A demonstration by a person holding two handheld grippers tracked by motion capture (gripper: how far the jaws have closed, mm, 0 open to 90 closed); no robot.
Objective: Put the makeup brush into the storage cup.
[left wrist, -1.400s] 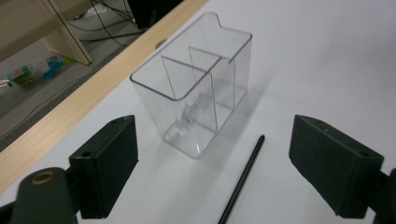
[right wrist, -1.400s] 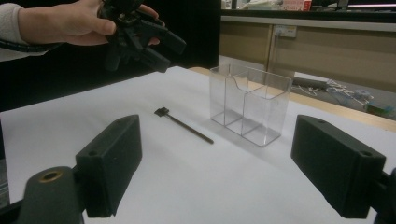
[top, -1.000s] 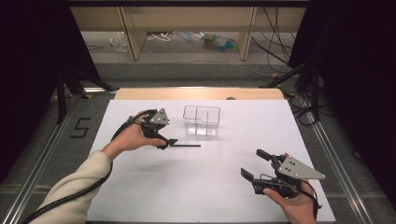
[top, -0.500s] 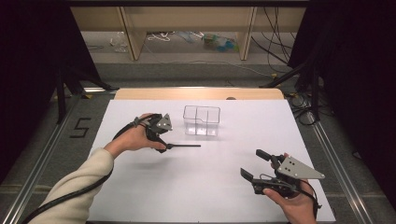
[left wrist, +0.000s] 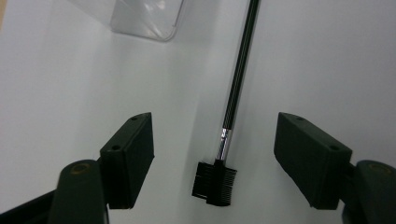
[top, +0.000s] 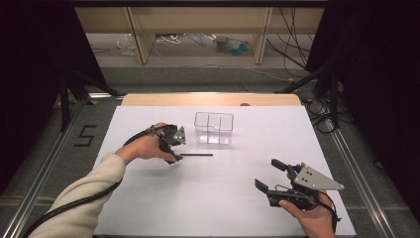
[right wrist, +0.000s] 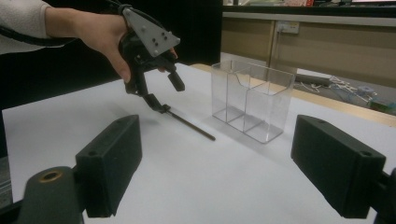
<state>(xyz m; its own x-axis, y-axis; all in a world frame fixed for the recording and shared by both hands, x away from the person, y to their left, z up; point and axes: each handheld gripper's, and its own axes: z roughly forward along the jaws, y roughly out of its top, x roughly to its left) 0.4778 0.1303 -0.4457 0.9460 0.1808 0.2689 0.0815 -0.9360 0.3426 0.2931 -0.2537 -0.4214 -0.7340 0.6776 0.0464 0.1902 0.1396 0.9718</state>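
A white-covered desk [top: 223,198] is seen carrying a clear divided container [top: 214,128] at its far middle. To the near left of the container, a thin black brush [top: 195,155] is laid flat on the desk, its handle pointing right and its comb head at the left end. The left tool [top: 172,148] is held directly over that head; its jaws have just been closing, yet they are spread on either side of the comb head [left wrist: 215,183] without touching it. The right tool [top: 270,174] is held at the near right, well apart from the brush, jaws spread wide around nothing.
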